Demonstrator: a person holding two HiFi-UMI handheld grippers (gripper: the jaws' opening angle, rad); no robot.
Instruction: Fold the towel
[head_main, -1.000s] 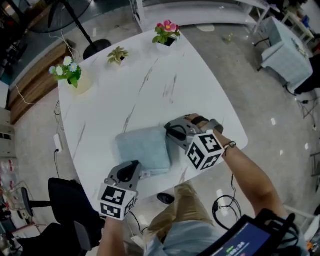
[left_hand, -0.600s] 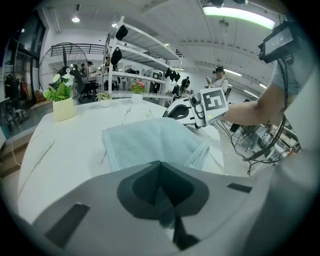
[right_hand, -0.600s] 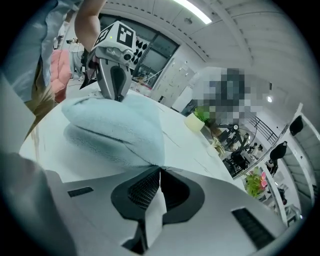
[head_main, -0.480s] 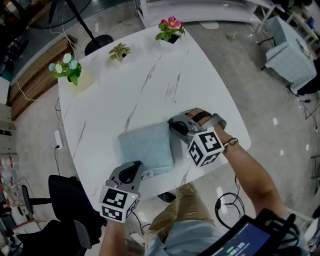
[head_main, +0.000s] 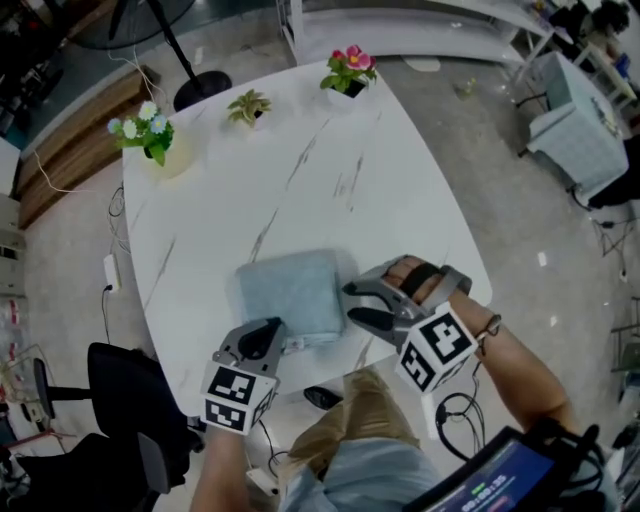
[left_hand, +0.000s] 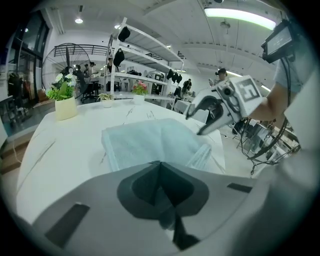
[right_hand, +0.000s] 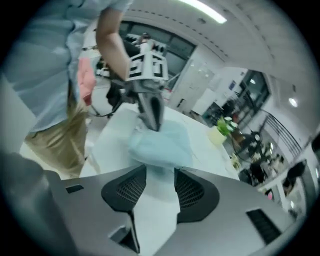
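White marble bench (head_main: 300, 170), folded pale-blue towel (head_main: 290, 295) lying near its front edge. Left hand-held gripper (head_main: 270, 330) is clenched on the towel's near edge. Right hand-held gripper (head_main: 352, 305) has jaws just opening, now wide apart and empty, just beside the towel's right edge.

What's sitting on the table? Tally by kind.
towel: 1
plants: 3
Total: 4
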